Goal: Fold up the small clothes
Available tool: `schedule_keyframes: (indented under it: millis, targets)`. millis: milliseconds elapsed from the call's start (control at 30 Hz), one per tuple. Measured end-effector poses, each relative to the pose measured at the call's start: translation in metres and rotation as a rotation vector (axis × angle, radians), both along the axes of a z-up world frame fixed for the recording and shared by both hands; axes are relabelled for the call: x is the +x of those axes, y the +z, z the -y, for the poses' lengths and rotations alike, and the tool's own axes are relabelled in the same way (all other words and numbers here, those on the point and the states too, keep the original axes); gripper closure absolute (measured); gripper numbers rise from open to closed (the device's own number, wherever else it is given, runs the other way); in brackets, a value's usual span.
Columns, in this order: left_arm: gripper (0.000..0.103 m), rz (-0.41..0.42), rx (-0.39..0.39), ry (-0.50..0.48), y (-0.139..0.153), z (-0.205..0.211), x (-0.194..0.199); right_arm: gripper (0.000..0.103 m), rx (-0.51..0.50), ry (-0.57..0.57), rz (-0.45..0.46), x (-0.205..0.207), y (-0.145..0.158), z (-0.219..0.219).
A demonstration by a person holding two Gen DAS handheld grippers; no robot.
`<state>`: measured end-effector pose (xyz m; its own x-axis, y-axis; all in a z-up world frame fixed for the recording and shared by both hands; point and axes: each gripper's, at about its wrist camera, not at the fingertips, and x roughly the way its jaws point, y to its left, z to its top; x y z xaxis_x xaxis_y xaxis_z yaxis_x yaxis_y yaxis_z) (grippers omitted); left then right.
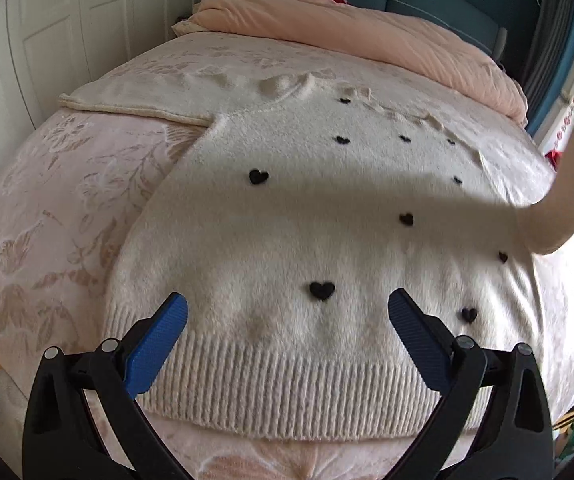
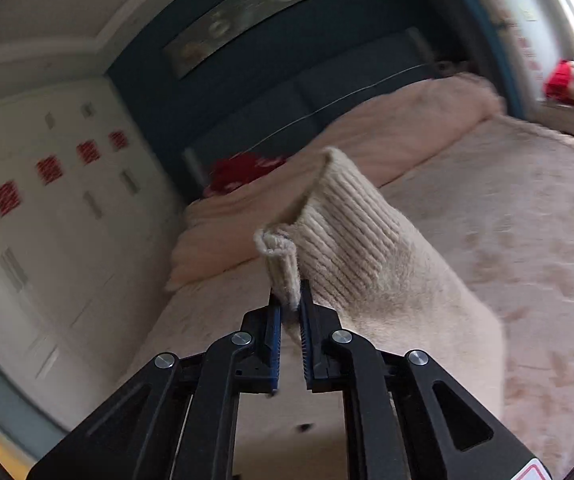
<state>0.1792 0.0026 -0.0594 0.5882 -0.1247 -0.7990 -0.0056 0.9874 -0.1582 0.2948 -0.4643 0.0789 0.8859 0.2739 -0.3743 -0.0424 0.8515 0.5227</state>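
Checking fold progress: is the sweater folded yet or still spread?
Mostly spread: the sweater lies flat on the bed, body and one sleeve out. The right gripper holds the other cuff lifted.

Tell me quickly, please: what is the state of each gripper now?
Left gripper: open, holding nothing, above the sweater near its hem.
Right gripper: shut on the sweater's ribbed cuff, sleeve lifted off the bed.

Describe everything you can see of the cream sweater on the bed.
The sweater is fuzzy cream knit dotted with small black hearts, with a ribbed hem nearest the camera. It lies flat, spread on the floral pink bedspread, one sleeve stretched out to the side. The other sleeve is lifted: the right gripper pinches its ribbed cuff. The open left gripper hovers above the hem.
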Motion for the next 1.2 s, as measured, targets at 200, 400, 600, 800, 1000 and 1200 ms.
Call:
schedule_keyframes:
  millis: [200, 400, 600, 800, 1000, 1200]
  targets:
    - [0.005, 0.022, -0.140, 0.021, 0.024, -0.024, 0.050, 0.063, -0.274, 0.222, -0.158, 0.048, -0.071, -0.154]
    - [0.005, -0.004, -0.260, -0.026, 0.014, -0.006, 0.151, 0.053, -0.317, -0.011, -0.343, -0.024, -0.140, -0.093]
    - [0.005, -0.151, -0.391, 0.012, -0.043, 0.052, 0.254, 0.045, -0.288, -0.151, -0.506, -0.066, -0.180, -0.023]
    - [0.093, -0.174, -0.384, 0.086, -0.062, 0.081, 0.283, 0.038, -0.258, -0.192, -0.514, -0.064, -0.203, -0.002]
    - [0.097, -0.042, -0.486, 0.050, -0.025, 0.044, 0.282, 0.038, -0.288, -0.188, -0.491, -0.029, -0.214, -0.009]
    - [0.096, -0.068, -0.412, 0.100, -0.036, 0.001, 0.292, 0.056, -0.297, -0.150, -0.507, 0.001, -0.226, -0.014]
